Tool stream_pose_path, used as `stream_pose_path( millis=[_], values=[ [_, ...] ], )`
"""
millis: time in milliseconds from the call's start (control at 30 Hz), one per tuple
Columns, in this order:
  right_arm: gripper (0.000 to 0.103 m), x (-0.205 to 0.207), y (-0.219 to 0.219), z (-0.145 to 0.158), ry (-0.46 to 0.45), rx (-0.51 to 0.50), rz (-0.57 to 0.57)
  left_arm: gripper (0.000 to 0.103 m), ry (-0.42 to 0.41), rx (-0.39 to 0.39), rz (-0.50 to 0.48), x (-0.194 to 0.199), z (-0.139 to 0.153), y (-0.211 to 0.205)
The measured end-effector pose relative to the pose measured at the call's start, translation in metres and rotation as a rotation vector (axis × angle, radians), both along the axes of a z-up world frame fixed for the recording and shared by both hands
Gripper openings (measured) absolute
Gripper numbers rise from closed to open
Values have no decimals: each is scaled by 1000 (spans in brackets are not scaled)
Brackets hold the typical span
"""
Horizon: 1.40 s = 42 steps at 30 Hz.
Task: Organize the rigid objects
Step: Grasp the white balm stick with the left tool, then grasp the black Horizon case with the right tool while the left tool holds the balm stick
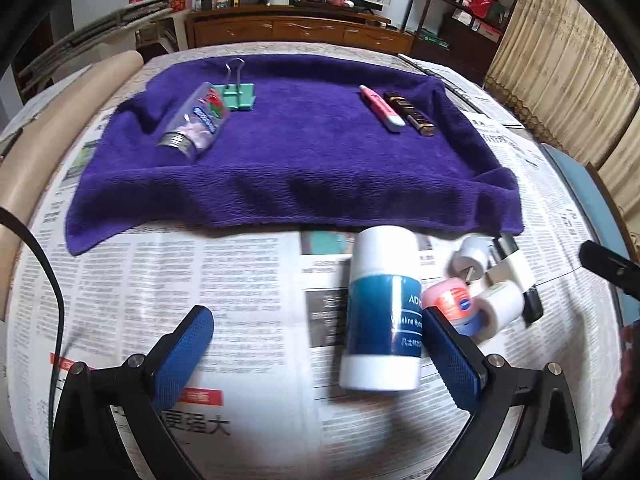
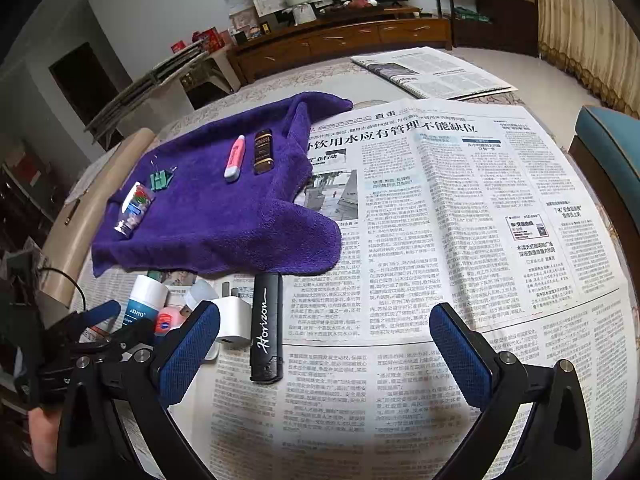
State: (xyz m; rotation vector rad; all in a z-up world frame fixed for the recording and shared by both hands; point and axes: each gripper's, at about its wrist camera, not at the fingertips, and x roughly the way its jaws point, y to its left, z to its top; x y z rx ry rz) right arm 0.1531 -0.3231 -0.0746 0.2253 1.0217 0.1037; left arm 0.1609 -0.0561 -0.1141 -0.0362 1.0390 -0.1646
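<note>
Between our wide-open left gripper (image 1: 316, 344) pads we're eyeing the bottle (image 1: 382, 312), probably light and slick, so grab mid-label; right gripper (image 2: 324, 356) is gaping empty too.

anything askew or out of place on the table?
Mostly the towel: rumpled, its right edge folded back over itself. On it, the clear bottle lies on its side. The unsorted items, including the white-blue bottle, sit heaped on newspaper. No spills or damage.
</note>
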Motion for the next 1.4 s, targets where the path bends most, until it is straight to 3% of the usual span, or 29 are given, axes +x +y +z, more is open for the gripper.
stream_pose_path(
  millis=[300, 533, 600, 667, 800, 867, 1400],
  values=[
    [103, -13, 7, 14, -26, 8, 37, 102, -42, 76, -62, 7, -2, -3],
    [103, -19, -1, 18, -36, 22, 8, 97, -87, 86, -135, 1, -3, -7],
    [103, -19, -2, 19, -36, 23, 3, 91, -99, 83, -153, 0, -2, -6],
    [103, -19, -1, 20, -35, 26, 3, 71, -115, 80, -173, -2, 1, -7],
    [103, -18, 7, 24, -41, 24, 21, 53, -113, 74, -204, -1, 4, -9],
    [103, -17, 12, 26, -43, 23, 30, 34, -113, 70, -223, -2, 6, -12],
    [103, -19, 29, 21, -14, -68, 77, 34, -112, 46, -183, -36, 15, 31]
  ],
)
